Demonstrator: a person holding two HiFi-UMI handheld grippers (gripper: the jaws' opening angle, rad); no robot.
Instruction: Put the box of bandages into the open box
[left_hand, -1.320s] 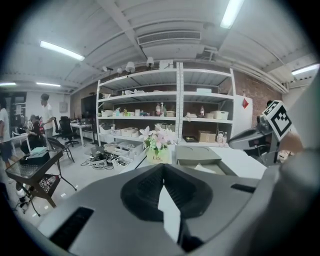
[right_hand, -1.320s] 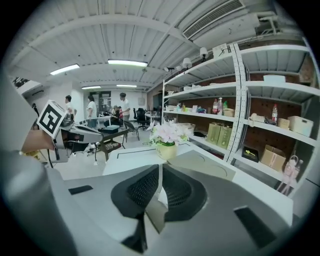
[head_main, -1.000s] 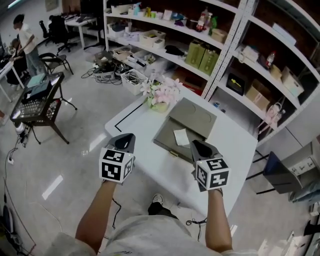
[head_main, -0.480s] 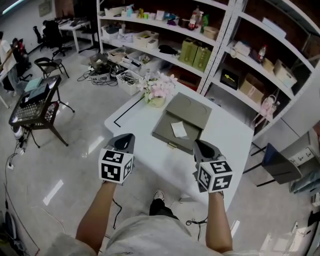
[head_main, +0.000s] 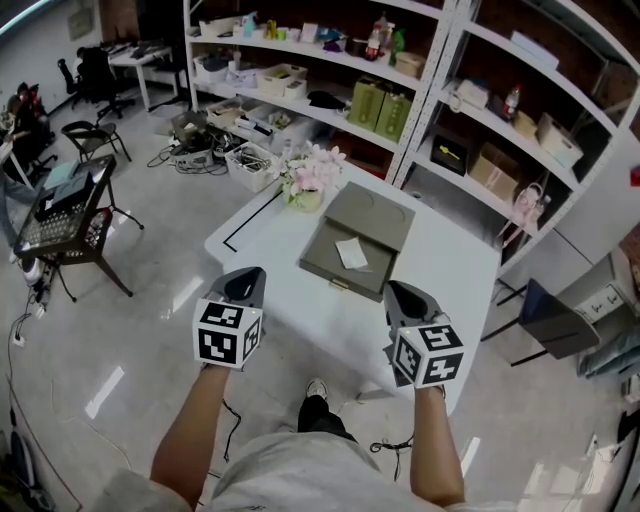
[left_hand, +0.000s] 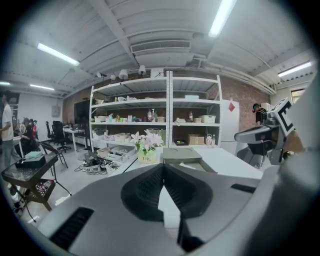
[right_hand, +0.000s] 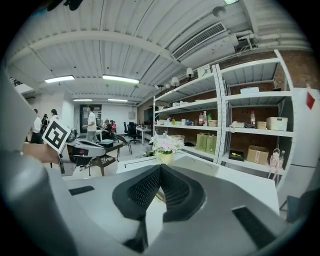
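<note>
Bandage box (head_main: 352, 253), the small white pack as far as I can tell, is lying flat inside the open box (head_main: 335, 278) mid-table (head_main: 450, 285), with the lid folded back toward the shelves, so placement is looking done. Left gripper (head_main: 246, 284) and right gripper (head_main: 405, 296) are both hovering by the table's near edge, well apart from the box — jaws pressed together on each, nothing between them. Probably parking clear to avoid knocking anything.

Left gripper (left_hand: 163, 167) with jaws together, empty, before white table (left_hand: 226, 160) with flowers (left_hand: 145, 140) and grey box (left_hand: 186, 155)
</note>
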